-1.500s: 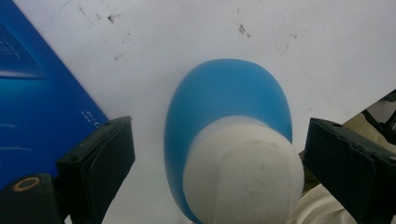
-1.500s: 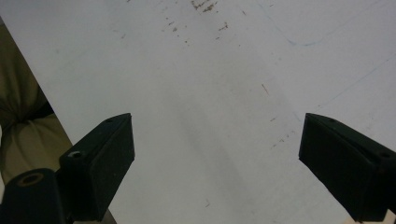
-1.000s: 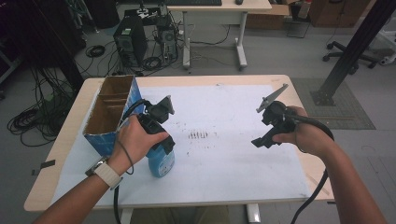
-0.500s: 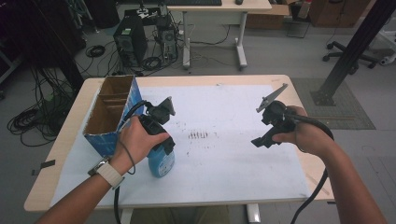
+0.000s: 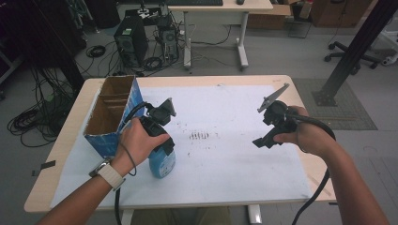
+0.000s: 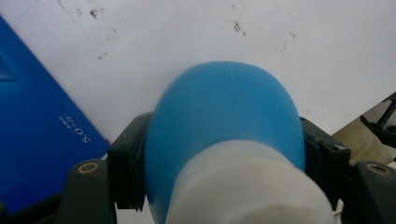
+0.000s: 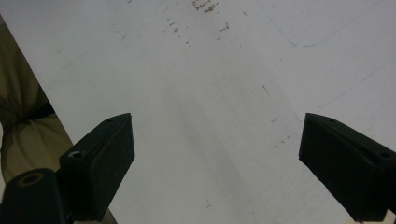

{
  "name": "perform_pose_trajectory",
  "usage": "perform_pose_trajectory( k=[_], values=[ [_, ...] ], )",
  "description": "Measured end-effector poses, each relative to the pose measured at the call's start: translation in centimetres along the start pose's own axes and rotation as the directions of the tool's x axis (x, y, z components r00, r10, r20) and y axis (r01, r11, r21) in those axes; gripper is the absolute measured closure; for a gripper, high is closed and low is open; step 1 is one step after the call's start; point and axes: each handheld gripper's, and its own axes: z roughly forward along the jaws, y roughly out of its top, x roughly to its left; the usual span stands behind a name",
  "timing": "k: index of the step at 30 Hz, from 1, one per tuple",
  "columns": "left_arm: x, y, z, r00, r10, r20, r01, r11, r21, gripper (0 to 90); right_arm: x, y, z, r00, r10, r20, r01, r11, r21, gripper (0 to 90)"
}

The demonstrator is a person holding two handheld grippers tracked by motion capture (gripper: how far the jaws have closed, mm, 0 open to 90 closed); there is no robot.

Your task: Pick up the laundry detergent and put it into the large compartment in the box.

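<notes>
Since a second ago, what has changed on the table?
The left gripper has just been closing its jaws; the pads now press on the blue bottle between them. The bottle, the box and the right gripper, jaws wide apart over the white sheet, stayed where they were.

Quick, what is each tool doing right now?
Left tool: just closed on the blue bottle.
Right tool: open, holding nothing.
</notes>
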Motion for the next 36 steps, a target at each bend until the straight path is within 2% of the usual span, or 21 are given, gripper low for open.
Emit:
perform_pose_trajectory(
  k=[6, 17, 25, 36],
  values=[
    [0.2, 0.0, 0.0, 1.0000, 0.000, -0.001, 0.000, 1.0000, 0.000, 36.5, -0.1, -0.2, 0.0, 1.0000, 0.004, 0.001, -0.004, 1.000, 0.005, 10.7],
    [0.1, 0.1, 0.0, 1.0000, 0.006, -0.005, -0.006, 1.0000, 0.001, 37.0, -0.1, -0.3, 0.2, 1.0000, 0.005, -0.002, -0.005, 1.000, 0.005, 10.7],
    [0.1, 0.2, -0.2, 0.9999, 0.009, -0.005, -0.009, 0.9997, 0.021, 37.1, -0.1, -0.2, 0.2, 1.0000, 0.001, -0.001, -0.001, 1.000, 0.004, 10.7],
    [0.0, 0.2, -1.0, 0.9999, 0.006, -0.014, -0.006, 1.0000, 0.004, 37.2, -0.1, -0.5, 0.0, 1.0000, 0.007, 0.002, -0.007, 1.000, 0.004, 10.7]
  ],
)
